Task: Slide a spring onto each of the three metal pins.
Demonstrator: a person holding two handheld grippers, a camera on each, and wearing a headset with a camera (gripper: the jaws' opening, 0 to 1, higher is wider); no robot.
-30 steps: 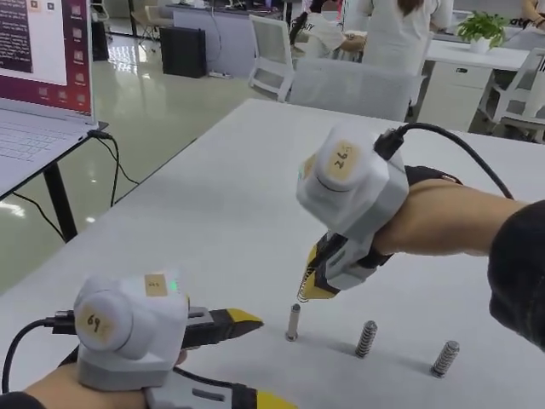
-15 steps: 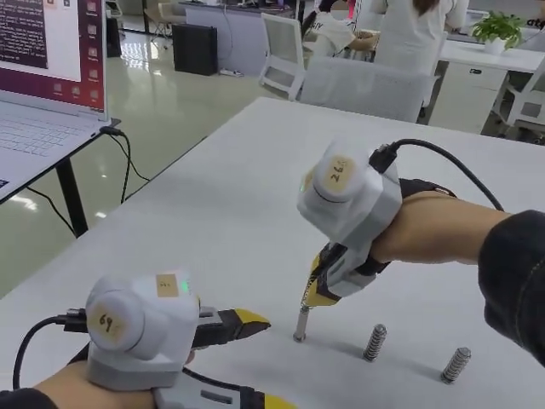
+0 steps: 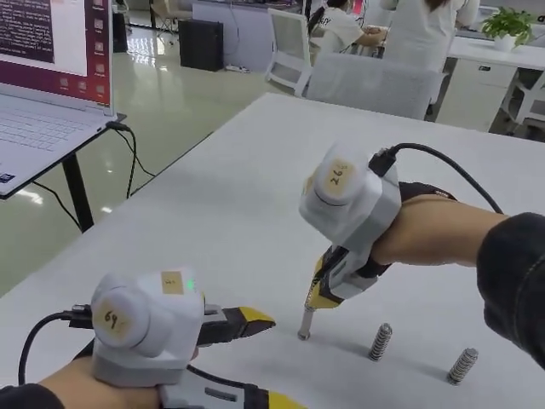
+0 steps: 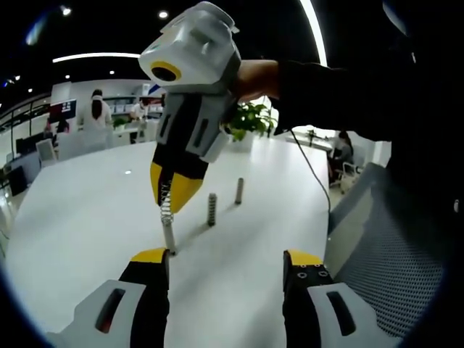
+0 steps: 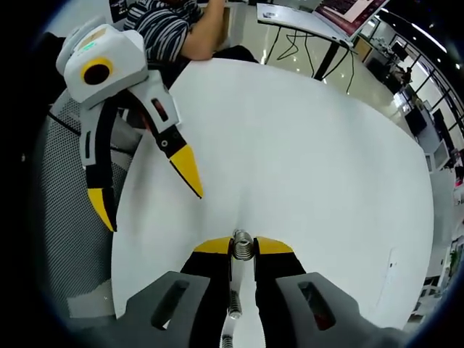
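Observation:
My right gripper (image 3: 320,295) (image 4: 174,194) is shut on a small steel spring (image 5: 243,246) (image 4: 166,207). It holds the spring upright, its lower end at the top of the leftmost metal pin (image 3: 303,325) (image 4: 169,236). To the right, two more pins carry springs: the middle one (image 3: 380,341) (image 4: 212,209) and the right one (image 3: 463,365) (image 4: 238,190). My left gripper (image 3: 262,358) (image 4: 227,257) (image 5: 145,190) rests open near the table's front edge, left of the bare pin, with nothing between its fingers.
The pins stand on a white table (image 3: 213,213). An open laptop (image 3: 43,85) sits on a side stand at the far left. Grey chairs (image 3: 366,81) and seated people are beyond the table's far edge. A cable (image 3: 443,170) trails from the right gripper.
My right gripper has lowered the spring from just above the leftmost pin down onto its top. The left gripper has stayed put. The head camera shifted slightly.

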